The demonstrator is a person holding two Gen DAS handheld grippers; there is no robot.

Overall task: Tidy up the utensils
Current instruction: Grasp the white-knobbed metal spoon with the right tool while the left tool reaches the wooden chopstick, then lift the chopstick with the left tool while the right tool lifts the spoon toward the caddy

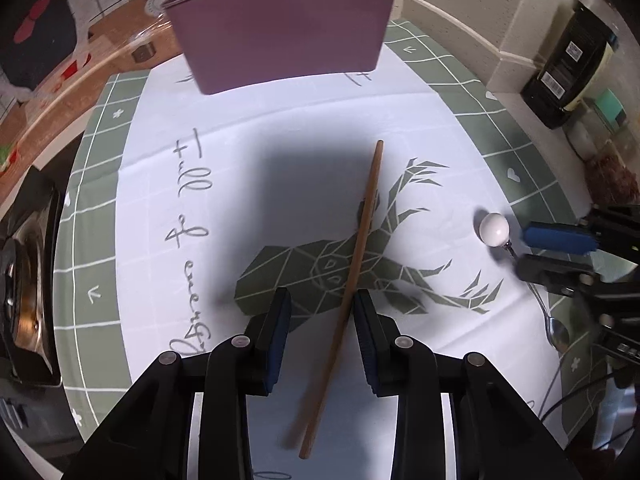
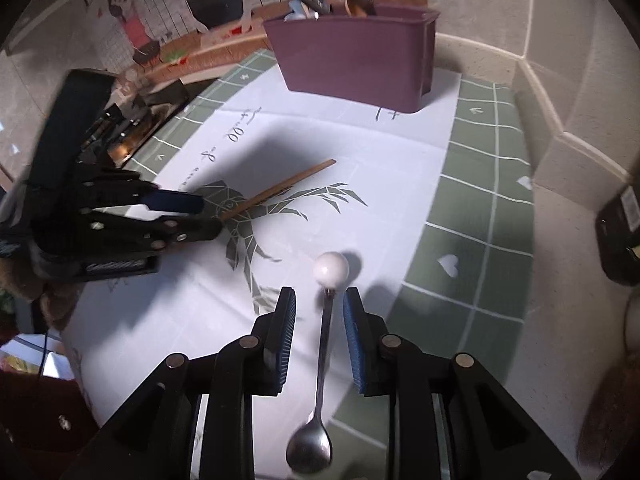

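Utensils wait mid-tabletop: a brown wooden chopstick between the open left claw, a white-knobbed steel spoon between the open right claw; close squarely, then lift toward the purple plastic caddy at the far edge.

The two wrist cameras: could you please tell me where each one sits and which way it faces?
Left wrist: on the left claw, looking steeply down at the tablecloth; its fingers straddle the wooden chopstick, with the purple utensil holder beyond.
Right wrist: on the right claw, looking down; its fingers flank the metal spoon with a white ball end.
Shared: both show chopstick, spoon, holder and tablecloth, and each sees the other claw.
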